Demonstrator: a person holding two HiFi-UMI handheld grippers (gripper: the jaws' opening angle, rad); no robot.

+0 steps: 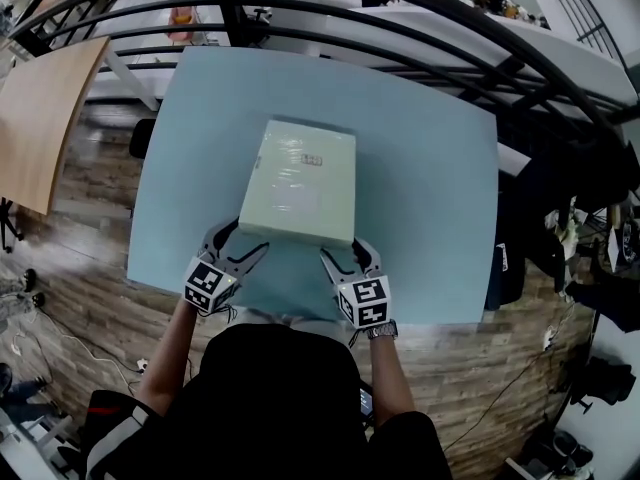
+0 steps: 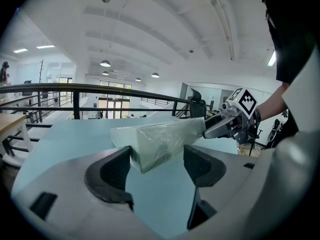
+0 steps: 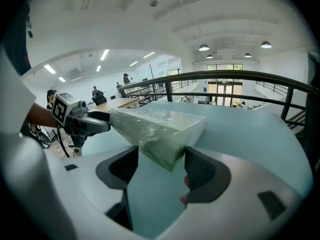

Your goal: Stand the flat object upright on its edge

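Pale blue tabletop (image 1: 430, 168) against a black railing (image 1: 300, 13), open office beyond. At its middle, flat wrapped box (image 1: 300, 178), near edge tipped up clear of the surface, far edge apparently down as the pivot. Left gripper (image 1: 248, 238) on the near left corner, right gripper (image 1: 342, 248) on the near right corner; fingers (image 2: 112, 169) of both spread wide yet pressing the corner between them. Gripped at both corners, likely, to keep the box level while hinging it up onto its far edge.
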